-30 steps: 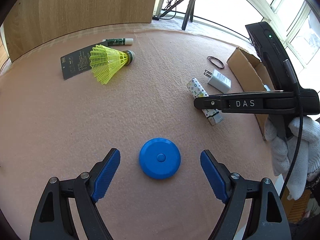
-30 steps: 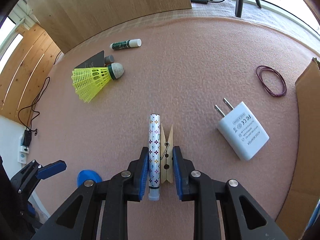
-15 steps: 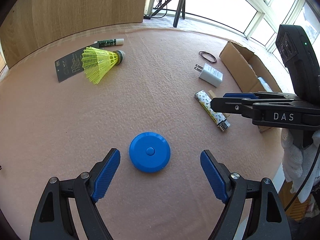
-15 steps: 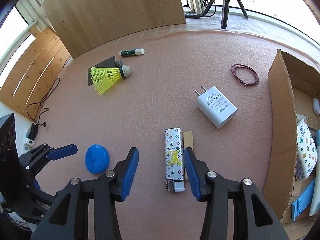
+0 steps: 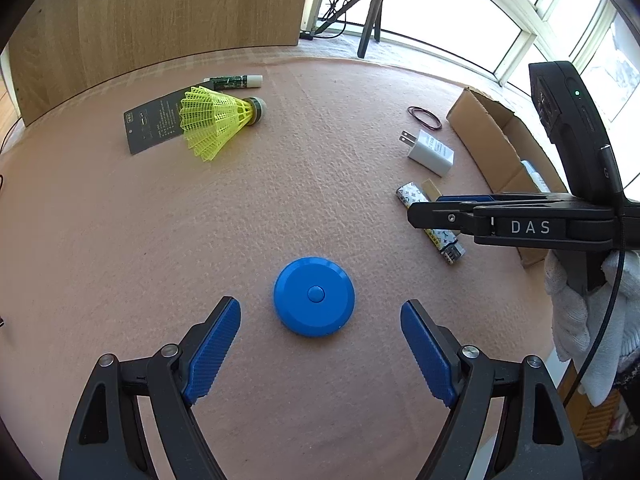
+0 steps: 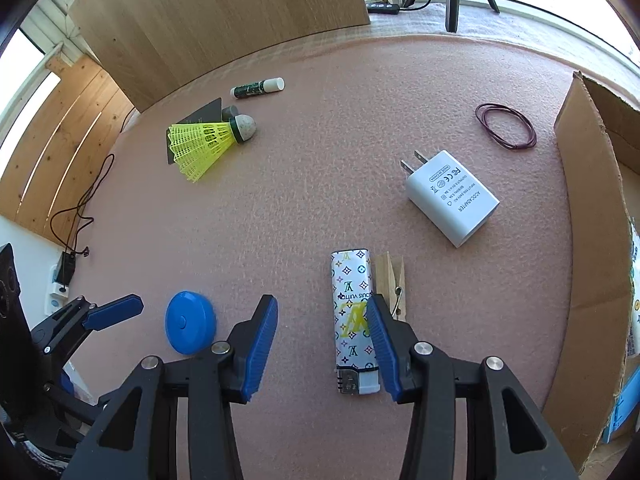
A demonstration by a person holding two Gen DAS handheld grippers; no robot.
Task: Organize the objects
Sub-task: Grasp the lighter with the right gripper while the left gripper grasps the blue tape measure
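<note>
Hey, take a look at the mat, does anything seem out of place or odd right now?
Nothing is damaged or spilled. The oddest spot: the yellow shuttlecock lies tipped on its side, partly on a dark card. The patterned lighter and wooden clothespin lie loose side by side, outside the cardboard box.

The right gripper now stands with its jaws parted, having just been opening from a close pinch on the patterned lighter and the wooden clothespin. Both now lie loose on the pink mat, the lighter flat on its broad face between the pads, touching neither, the clothespin just right of it, partly behind the right pad.
</note>
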